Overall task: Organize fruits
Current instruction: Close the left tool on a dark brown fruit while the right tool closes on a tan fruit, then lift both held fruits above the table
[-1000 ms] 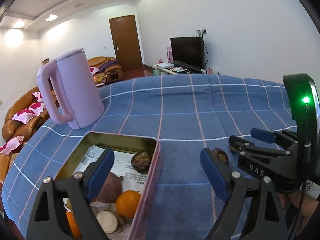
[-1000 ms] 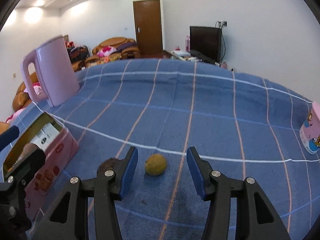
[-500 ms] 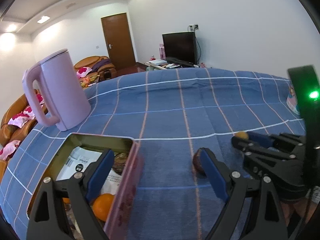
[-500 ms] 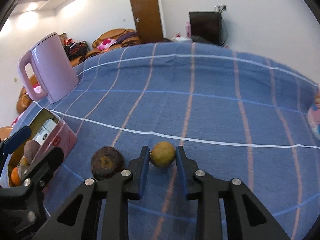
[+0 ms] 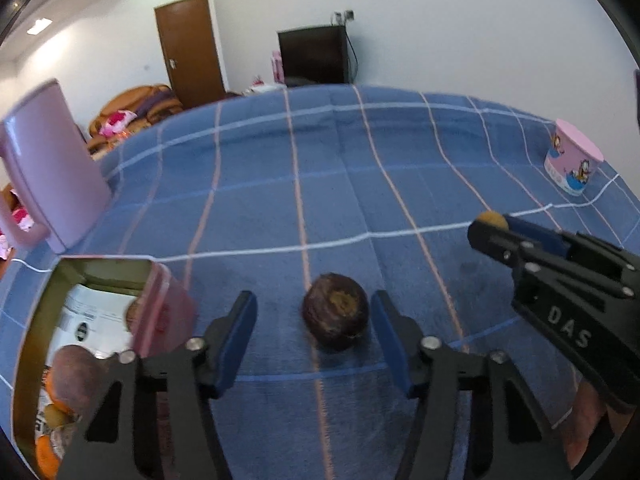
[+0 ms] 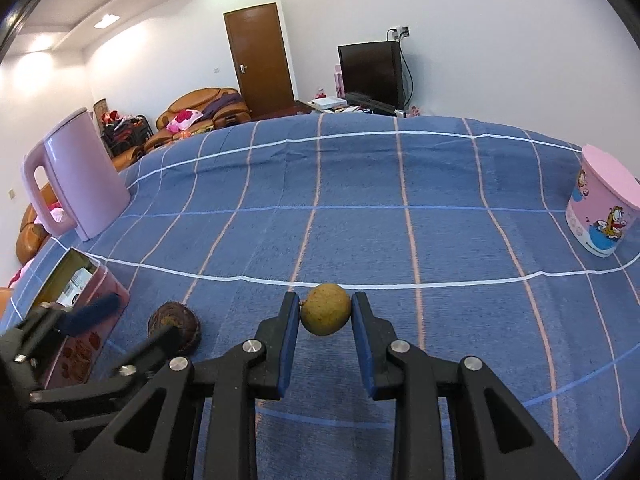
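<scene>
A blue cloth (image 6: 400,208) covers the tabletop, checked with thin white and pale orange-pink lines. At the left of the frame stands a plain pale lilac-pink kettle (image 6: 76,184). At the right edge is a pink cup (image 6: 600,212) with an orange cartoon cat over a blue and white band. Low in the middle, a dull yellow-green fruit (image 6: 325,309) sits between blue pads on black jaws. To its left lies a dark brown fruit (image 6: 174,326) with a tan patch. At the lower left, a pink tin (image 5: 160,312) has an olive-gold inside, holding orange fruits (image 5: 46,456) and white printed paper (image 5: 86,316).
</scene>
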Motion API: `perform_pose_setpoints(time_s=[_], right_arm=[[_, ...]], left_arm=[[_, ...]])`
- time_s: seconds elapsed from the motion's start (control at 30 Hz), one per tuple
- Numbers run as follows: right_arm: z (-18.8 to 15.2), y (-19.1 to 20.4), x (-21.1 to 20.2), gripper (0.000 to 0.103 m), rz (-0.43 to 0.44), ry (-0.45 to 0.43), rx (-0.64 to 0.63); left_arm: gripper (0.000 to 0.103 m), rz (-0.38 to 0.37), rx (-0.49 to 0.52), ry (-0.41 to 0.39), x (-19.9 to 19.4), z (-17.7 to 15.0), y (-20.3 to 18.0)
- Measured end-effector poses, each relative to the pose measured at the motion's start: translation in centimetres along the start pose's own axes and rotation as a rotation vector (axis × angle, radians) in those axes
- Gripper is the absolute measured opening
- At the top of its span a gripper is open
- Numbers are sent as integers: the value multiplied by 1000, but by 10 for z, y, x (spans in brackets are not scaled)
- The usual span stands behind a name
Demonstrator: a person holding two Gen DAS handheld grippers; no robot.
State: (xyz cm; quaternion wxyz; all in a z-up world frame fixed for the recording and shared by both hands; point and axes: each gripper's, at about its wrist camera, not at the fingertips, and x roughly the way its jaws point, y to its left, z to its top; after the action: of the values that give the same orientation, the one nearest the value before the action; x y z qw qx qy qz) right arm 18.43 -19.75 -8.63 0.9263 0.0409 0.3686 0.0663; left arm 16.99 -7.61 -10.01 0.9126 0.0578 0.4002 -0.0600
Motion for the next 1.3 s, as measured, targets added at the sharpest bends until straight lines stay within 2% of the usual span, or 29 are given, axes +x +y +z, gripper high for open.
perform_pose_setpoints(time_s=[0.13, 0.17, 0.2, 0.33, 0.77, 1.3], right_arm=[[-1, 3, 0, 28, 0, -3, -12], [-1, 4, 0, 28, 0, -4, -17], [-1, 5, 0, 28, 1, -6, -23], [-2, 9, -3, 28, 5, -18, -41], [-4, 11, -16, 28, 15, -89, -43], [-12, 19, -41, 28, 10, -213, -67]], left_arm=[[44, -49, -12, 38, 10, 0, -2], [37, -62, -15, 45, 12, -1, -2], [37, -72, -18, 48, 13, -1, -2], [36, -105, -57, 41, 11, -3, 6], [36, -40, -58, -99, -14, -4, 8], [36, -24, -105, -170, -29, -10, 19]])
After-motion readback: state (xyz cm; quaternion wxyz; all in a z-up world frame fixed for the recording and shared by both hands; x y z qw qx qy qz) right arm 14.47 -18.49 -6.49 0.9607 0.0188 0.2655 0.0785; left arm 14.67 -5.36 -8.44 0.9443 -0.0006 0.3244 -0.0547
